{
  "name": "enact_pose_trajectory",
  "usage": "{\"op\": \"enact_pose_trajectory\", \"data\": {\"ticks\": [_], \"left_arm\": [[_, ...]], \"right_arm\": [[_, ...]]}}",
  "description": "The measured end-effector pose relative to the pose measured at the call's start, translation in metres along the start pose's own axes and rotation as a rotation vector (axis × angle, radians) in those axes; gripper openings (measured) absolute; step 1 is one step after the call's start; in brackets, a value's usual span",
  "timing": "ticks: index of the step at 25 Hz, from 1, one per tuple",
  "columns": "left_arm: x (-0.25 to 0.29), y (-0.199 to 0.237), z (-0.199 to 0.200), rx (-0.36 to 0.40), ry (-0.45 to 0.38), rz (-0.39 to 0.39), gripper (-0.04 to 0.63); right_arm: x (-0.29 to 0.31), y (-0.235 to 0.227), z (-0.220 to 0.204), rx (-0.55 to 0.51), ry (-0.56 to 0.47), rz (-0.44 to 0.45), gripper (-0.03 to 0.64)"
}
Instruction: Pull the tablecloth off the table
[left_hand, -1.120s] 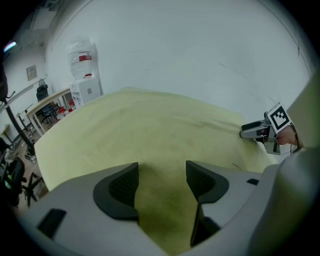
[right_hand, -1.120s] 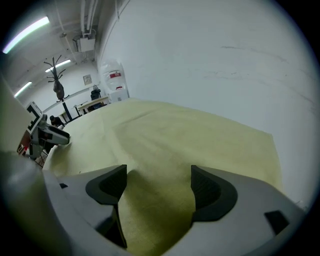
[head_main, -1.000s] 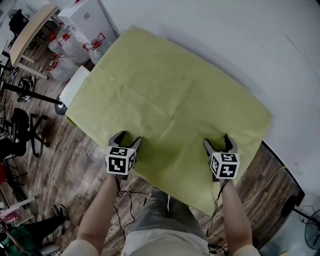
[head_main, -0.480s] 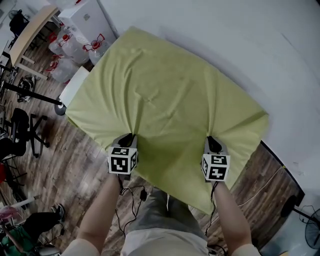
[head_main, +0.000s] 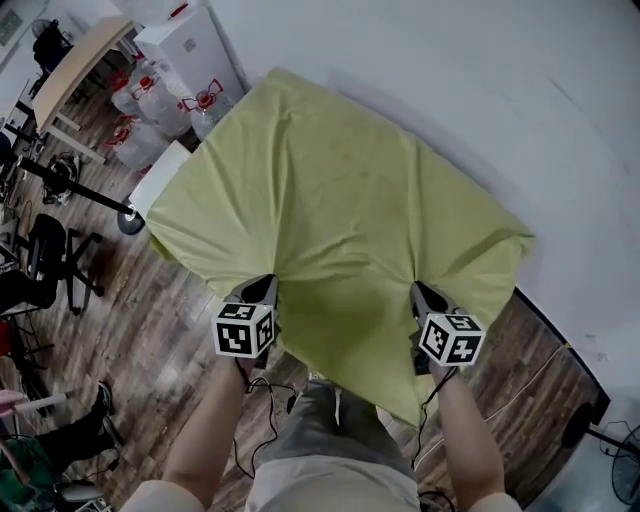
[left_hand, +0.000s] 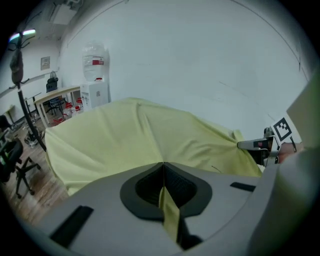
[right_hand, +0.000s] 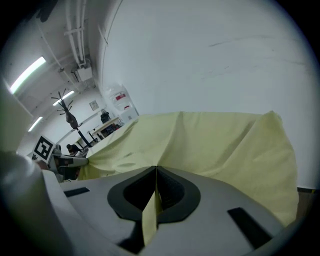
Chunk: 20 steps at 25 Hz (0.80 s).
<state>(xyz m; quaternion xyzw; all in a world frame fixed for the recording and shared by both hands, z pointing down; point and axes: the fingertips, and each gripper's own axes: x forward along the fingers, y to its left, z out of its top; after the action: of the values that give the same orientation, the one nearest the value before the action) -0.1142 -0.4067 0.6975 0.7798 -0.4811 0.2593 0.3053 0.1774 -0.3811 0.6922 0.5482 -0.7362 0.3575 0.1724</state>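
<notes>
On the cloth, left tongs at seven o'clock and right tongs at five have just closed on folds, spaced wide, likely for an even pull.

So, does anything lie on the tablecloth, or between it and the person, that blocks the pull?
Nothing visible does. The tablecloth is bare on top, and the left tool and the right tool pinch its near edge.

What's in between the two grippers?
Only tablecloth: in the head view a bare, slack stretch of it runs from the left gripper to the right gripper, whose jaws have just closed on pinches of it.
</notes>
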Motion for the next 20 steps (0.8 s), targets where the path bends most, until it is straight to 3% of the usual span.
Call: {"op": "enact_pose_trajectory", "data": {"ticks": [3,7,10,14,20], "left_arm": [[-0.024,-0.005,0.009,-0.048,-0.053,-0.004,0.02],[-0.054,-0.011,0.022,-0.06,-0.119,0.021,0.02],[-0.077,-0.013,0.037,-0.066,-0.162,0.022,0.02],[-0.114,-0.018,0.066,-0.044,-0.228,0.028,0.02],[-0.177,-0.024,0.117,0.013,-0.329,0.045,0.02]], "right_arm": [[-0.017,0.017,0.012,-0.016,-0.034,0.041,0.029],[-0.038,0.038,0.026,-0.128,-0.074,0.06,0.028],[-0.057,0.049,0.041,-0.141,-0.119,0.069,0.028],[-0.09,0.066,0.074,-0.141,-0.205,0.107,0.028],[-0.148,0.105,0.138,-0.233,-0.343,0.168,0.028]]}}
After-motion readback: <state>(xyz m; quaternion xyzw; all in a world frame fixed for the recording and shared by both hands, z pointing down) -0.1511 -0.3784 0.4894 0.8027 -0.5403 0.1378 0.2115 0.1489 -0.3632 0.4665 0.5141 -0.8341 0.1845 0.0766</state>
